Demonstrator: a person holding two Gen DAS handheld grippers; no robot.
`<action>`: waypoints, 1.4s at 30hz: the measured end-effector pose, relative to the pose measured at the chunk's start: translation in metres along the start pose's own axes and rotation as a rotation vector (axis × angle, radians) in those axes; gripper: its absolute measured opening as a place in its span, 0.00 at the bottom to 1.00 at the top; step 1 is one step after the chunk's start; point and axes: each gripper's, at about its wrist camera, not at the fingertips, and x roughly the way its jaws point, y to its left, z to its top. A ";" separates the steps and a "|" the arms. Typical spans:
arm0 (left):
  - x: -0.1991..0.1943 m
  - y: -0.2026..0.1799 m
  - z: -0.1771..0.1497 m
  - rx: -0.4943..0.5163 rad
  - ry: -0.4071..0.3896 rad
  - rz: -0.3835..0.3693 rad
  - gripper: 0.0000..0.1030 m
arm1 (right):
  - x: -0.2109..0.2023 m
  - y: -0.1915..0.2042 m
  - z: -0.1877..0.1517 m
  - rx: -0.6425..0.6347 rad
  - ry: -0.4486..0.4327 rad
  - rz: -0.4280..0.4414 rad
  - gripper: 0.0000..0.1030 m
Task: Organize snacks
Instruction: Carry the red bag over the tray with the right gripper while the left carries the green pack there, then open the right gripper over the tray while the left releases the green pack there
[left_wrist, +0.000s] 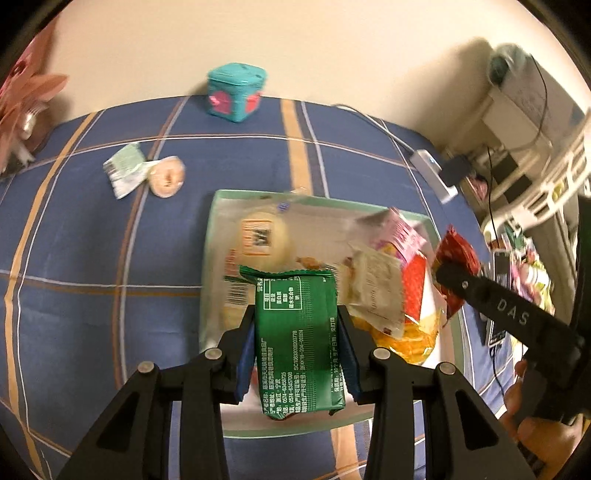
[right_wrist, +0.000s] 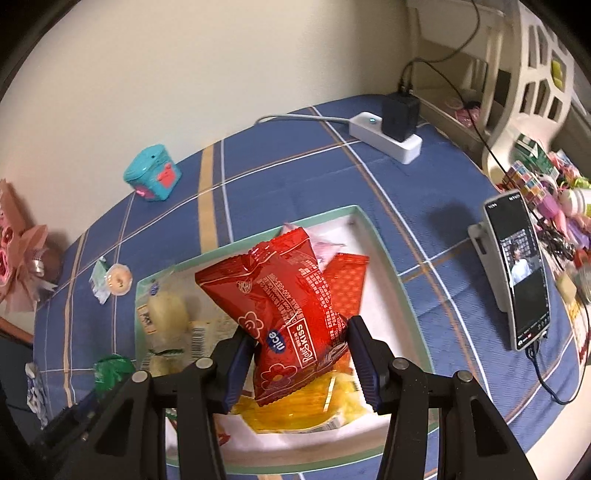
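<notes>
My left gripper (left_wrist: 297, 347) clamps a green packet (left_wrist: 299, 339); my right gripper (right_wrist: 299, 354) clamps a red packet (right_wrist: 280, 302), both at frame centre above the tray (right_wrist: 384, 251).

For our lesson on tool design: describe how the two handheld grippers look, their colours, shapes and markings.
Both the left gripper and the right gripper are matte black, with angular arms that have triangular cut-outs, round silver pivot pins, and dark blue ribbed pads inside the fingers. In the left view, the right gripper's body bears pale "DAS" lettering.
</notes>
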 end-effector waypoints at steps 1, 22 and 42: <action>0.002 -0.004 0.000 0.011 0.001 -0.001 0.40 | 0.001 -0.003 0.000 0.005 0.002 0.001 0.52; 0.040 -0.036 0.010 0.097 0.026 -0.034 0.40 | 0.037 -0.017 0.001 0.037 0.083 0.008 0.52; 0.032 -0.027 0.011 0.049 0.036 -0.033 0.48 | 0.032 -0.014 0.001 0.015 0.091 -0.026 0.60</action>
